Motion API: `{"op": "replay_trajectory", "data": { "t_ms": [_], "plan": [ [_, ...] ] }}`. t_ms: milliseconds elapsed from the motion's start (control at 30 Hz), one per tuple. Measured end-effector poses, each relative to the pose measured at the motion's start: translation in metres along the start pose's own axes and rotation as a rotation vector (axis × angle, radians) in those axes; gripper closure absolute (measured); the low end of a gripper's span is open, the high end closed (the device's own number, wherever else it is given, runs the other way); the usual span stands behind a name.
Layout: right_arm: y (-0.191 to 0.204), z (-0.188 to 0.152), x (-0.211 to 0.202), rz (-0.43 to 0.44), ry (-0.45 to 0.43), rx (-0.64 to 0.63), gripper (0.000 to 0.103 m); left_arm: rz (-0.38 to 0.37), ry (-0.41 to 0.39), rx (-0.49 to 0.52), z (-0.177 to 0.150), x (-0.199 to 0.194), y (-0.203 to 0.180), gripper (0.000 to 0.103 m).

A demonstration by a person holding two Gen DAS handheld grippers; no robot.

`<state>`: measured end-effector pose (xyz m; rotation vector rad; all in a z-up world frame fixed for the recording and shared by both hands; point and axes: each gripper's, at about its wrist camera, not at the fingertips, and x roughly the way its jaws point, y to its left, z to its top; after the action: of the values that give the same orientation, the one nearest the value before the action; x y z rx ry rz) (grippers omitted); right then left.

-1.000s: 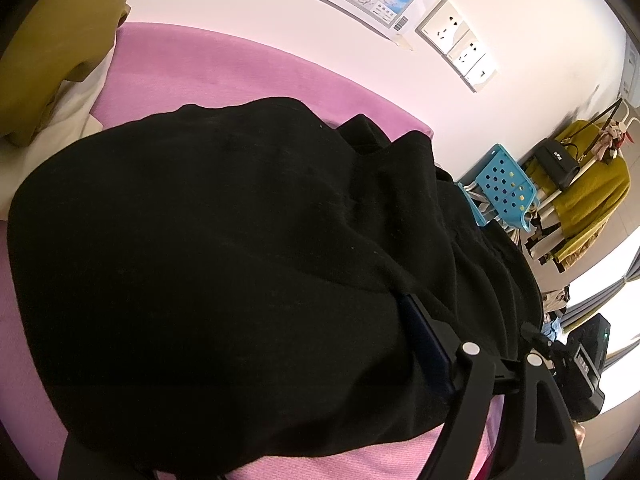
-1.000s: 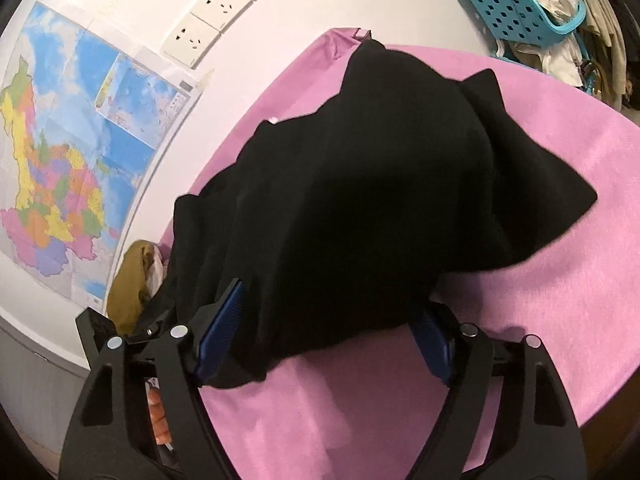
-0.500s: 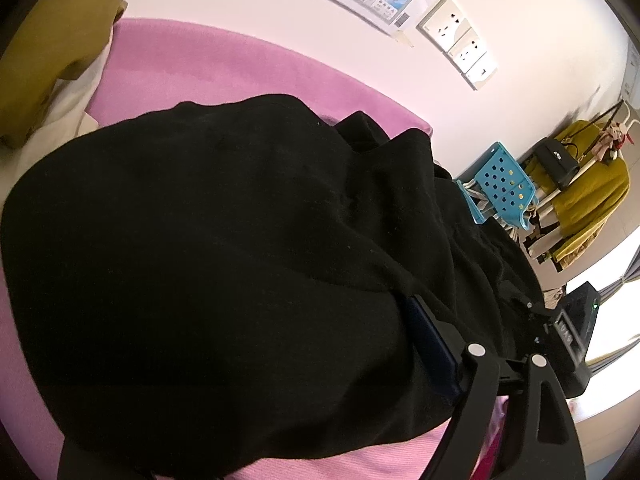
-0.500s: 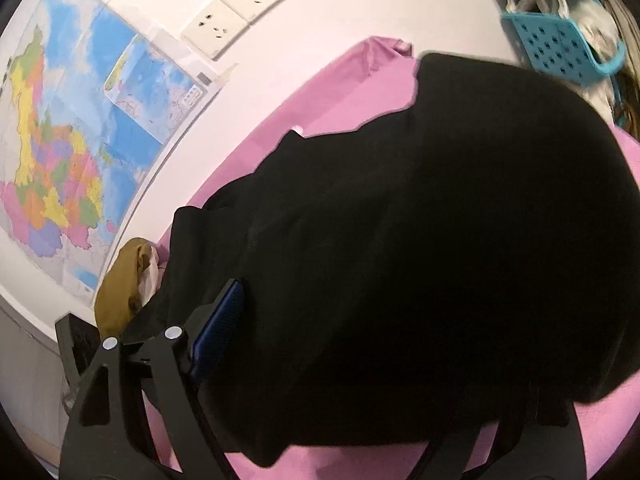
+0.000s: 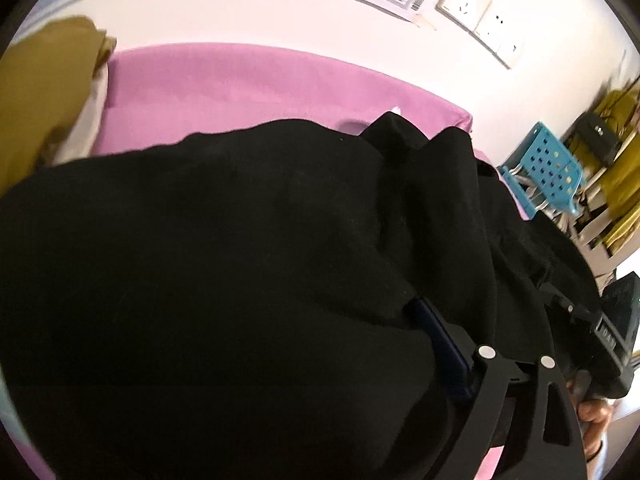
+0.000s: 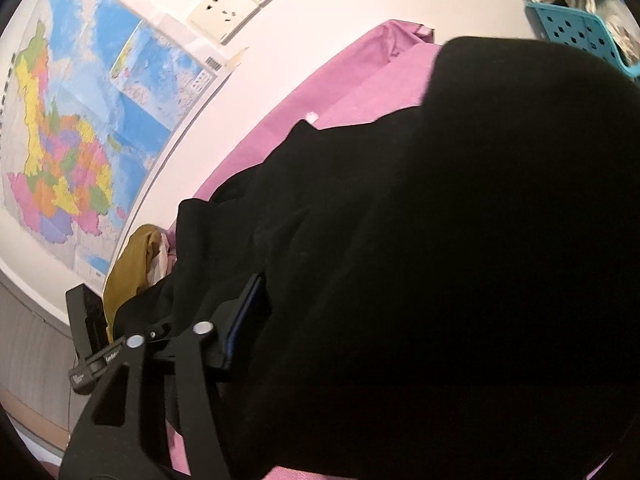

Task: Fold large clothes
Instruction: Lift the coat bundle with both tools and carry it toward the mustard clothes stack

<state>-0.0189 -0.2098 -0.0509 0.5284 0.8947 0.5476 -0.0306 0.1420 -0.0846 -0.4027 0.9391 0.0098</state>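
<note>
A: Start close in. What do the grippers have?

B: In the left wrist view the left gripper [image 5: 280,360] is buried in the black garment [image 5: 240,280]. Only one blue-padded finger [image 5: 440,344] shows, at about 4 o'clock; the other is under cloth. I can't tell how wide the jaws stand, though the fabric bunches there as if pinched. It's the same for the right gripper [image 6: 380,320]: one finger [image 6: 244,320] peeks out at 8 o'clock and the rest is covered.

A: And the garment itself?

B: It fills the lower part of both views, draped over the tools and trailing onto the pink table cover [image 5: 240,80] beyond, toward 12 o'clock.

A: How will it handle?

B: Soft and limp, I'd judge, with some weight: it hangs in thick rolls and sags between the grips. It shouldn't slip easily. Best taken at an edge or corner, through both layers, hands well apart so it stays taut.

A: Farther out?

B: Mustard clothes [image 5: 44,92] at 10 o'clock, then wall sockets [image 5: 464,2], a blue basket [image 5: 548,172] at 2 o'clock, and a map [image 6: 80,120] in the right view.
</note>
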Motion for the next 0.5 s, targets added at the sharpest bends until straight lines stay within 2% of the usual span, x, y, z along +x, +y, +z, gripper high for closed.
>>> {"op": "replay_trajectory", "data": {
  "t_ms": [167,267,333,433,500],
  "plan": [
    [0.0052,0.0011,0.0047,-0.004,-0.007,-0.024,0.036,-0.002,-0.02,0.022,-0.0045,0.0012,-0.0027,0.018],
    [0.0025,0.0004,0.0052,-0.009,0.0,-0.033,0.048,-0.024,-0.026,0.024,-0.0052,0.0021,-0.0031,0.028],
    [-0.0007,0.0002,0.0049,0.008,0.013,-0.027,0.062,-0.03,-0.028,0.026,-0.0041,0.0058,-0.0065,0.035],
    [-0.0048,-0.0003,0.005,0.033,0.016,-0.013,0.063,-0.035,-0.035,0.035,-0.0044,0.0061,-0.0081,0.038],
    [-0.0042,0.0,0.0057,0.036,0.017,-0.013,0.06,-0.039,-0.036,0.032,-0.003,0.0073,-0.0074,0.034]
  ]
}}
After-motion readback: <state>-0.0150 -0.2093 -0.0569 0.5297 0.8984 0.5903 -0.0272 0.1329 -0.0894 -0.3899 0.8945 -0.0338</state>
